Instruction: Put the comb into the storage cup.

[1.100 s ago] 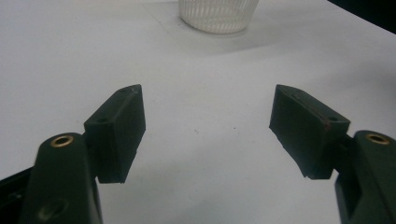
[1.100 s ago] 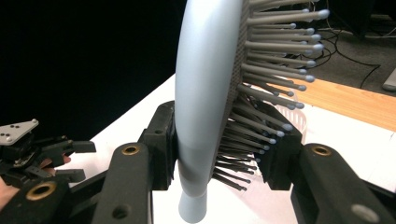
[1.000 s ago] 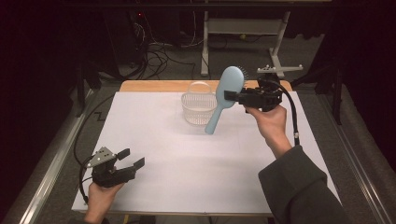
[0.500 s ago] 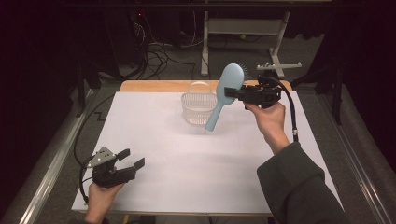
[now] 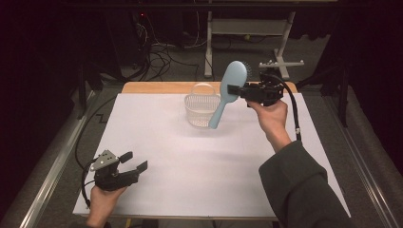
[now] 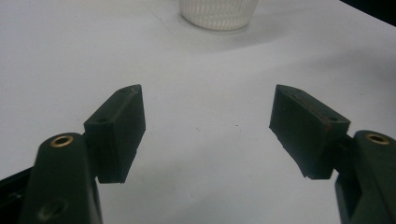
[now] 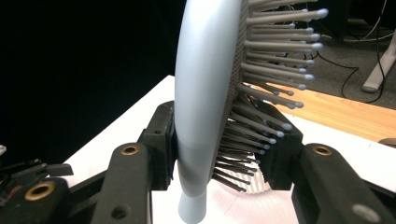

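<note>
A white-topped table [image 5: 190,180] carries a pale basket [image 5: 202,111] near its far edge

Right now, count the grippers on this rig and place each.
2: the left gripper is low over the table's near left; the right gripper holds the hairbrush beside the basket.

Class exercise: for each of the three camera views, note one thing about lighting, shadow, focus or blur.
High view: the white table is brightly lit, the surroundings sink into near black. Left gripper view: the open left tongs are sharp, the basket looks soft, with a faint shadow beside it. Right gripper view: the hairbrush in the right tongs is close and slightly soft; the background left of it is black.
</note>
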A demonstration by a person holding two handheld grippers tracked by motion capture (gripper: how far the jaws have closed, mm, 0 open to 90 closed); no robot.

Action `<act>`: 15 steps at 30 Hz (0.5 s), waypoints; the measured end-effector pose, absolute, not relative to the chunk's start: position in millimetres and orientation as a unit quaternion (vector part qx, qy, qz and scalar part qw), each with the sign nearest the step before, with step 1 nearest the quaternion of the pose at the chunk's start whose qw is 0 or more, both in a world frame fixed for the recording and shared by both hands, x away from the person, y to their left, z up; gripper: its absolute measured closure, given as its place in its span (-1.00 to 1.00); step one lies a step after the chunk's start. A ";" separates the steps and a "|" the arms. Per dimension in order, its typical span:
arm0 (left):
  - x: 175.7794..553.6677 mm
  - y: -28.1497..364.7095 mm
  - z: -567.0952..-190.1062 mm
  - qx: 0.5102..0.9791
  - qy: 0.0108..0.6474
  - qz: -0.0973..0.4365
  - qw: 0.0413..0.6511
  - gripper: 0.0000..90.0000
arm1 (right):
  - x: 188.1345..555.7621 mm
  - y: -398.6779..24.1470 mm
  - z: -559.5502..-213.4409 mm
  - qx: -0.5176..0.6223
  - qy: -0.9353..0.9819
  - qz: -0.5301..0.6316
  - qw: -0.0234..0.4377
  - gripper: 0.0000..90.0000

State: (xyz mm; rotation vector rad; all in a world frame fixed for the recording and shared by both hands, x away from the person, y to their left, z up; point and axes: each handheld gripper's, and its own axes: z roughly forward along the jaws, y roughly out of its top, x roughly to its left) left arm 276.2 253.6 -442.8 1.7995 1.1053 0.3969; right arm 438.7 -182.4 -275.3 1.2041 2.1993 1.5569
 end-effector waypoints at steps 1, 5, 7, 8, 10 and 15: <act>276.1 253.6 -442.8 0.736 0.452 0.162 0.476 -0.42 | 439.6 -181.9 -275.2 0.407 0.741 0.525 0.096 0.22; 276.2 253.7 -442.8 0.736 0.452 0.163 0.476 -0.42 | 442.6 -181.0 -273.5 0.405 0.737 0.531 0.101 0.22; 276.2 253.7 -442.9 0.736 0.452 0.164 0.476 -0.42 | 444.2 -180.4 -272.8 0.404 0.736 0.533 0.103 0.22; 276.1 253.6 -442.9 0.736 0.452 0.164 0.476 -0.42 | 444.8 -179.9 -272.5 0.404 0.736 0.533 0.105 0.22; 275.9 253.6 -442.7 0.736 0.451 0.165 0.477 -0.42 | 446.7 -179.2 -272.5 0.406 0.736 0.532 0.107 0.22; 276.2 253.3 -443.0 0.737 0.450 0.165 0.476 -0.42 | 451.1 -178.0 -272.8 0.410 0.735 0.528 0.111 0.22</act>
